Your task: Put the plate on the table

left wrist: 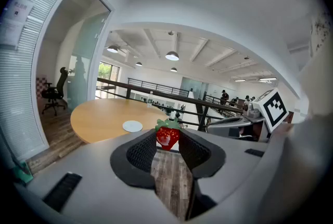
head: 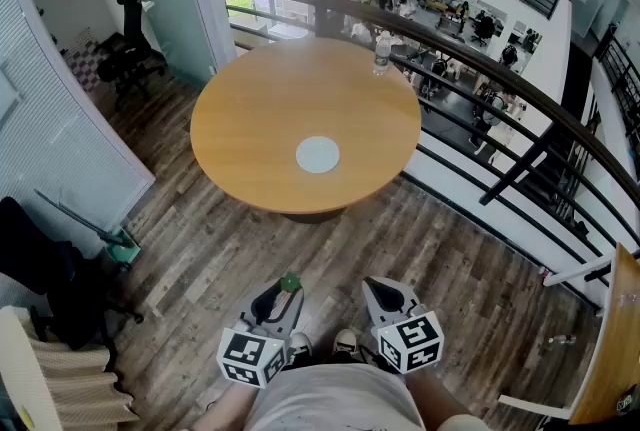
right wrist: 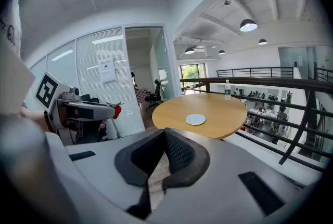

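A small pale round plate (head: 318, 154) lies flat near the middle of the round wooden table (head: 300, 89); it also shows in the left gripper view as plate (left wrist: 132, 126) and in the right gripper view as plate (right wrist: 195, 119). Both grippers are held low over the wood floor, well short of the table. My left gripper (head: 287, 289) is shut on a red toy strawberry (left wrist: 167, 135) with a green top, pinched at the fingertips. My right gripper (head: 381, 291) is beside it, jaws together with nothing between them (right wrist: 165, 133).
A water bottle (head: 381, 54) stands at the table's far edge. A dark railing (head: 480, 69) curves behind and to the right of the table. A black office chair (head: 130, 44) is at the far left, a broom and dustpan (head: 110, 239) by the left wall.
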`<action>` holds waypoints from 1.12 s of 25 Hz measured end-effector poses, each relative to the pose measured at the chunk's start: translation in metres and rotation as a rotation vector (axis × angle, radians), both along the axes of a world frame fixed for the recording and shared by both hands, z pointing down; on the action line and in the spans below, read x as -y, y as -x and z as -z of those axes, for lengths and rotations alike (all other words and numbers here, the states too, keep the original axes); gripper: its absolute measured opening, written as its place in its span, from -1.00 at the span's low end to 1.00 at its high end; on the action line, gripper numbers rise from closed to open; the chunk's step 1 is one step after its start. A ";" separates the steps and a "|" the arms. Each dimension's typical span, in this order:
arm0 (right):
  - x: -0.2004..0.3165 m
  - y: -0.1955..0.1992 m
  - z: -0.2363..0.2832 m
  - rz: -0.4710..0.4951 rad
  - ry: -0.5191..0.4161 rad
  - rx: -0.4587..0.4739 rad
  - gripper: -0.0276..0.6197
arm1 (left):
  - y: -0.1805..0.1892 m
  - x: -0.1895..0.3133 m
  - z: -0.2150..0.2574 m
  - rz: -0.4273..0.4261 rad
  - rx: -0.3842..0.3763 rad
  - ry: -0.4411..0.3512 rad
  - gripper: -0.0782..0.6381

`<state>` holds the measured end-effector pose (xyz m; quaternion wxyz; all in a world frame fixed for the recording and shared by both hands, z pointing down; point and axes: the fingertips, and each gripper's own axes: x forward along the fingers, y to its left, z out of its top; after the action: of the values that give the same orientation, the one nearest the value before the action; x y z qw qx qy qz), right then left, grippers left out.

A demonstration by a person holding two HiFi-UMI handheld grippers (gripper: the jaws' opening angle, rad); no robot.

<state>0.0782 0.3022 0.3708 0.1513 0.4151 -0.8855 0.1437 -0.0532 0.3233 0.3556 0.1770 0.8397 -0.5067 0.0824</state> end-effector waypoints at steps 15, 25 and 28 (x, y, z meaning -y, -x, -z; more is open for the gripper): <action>-0.006 0.015 0.002 -0.012 0.010 0.039 -0.84 | 0.016 -0.006 0.003 -0.001 -0.009 0.004 -0.37; 0.003 0.033 0.014 -0.089 -0.028 0.057 -0.83 | 0.055 -0.017 0.007 -0.030 -0.008 -0.017 -0.37; 0.006 0.039 0.017 -0.122 -0.037 0.063 -0.83 | 0.066 -0.018 0.009 -0.048 -0.003 -0.023 -0.37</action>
<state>0.0394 0.2964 0.3540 0.1067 0.4662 -0.8654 0.1494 -0.1194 0.3414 0.3471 0.1661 0.8539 -0.4869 0.0793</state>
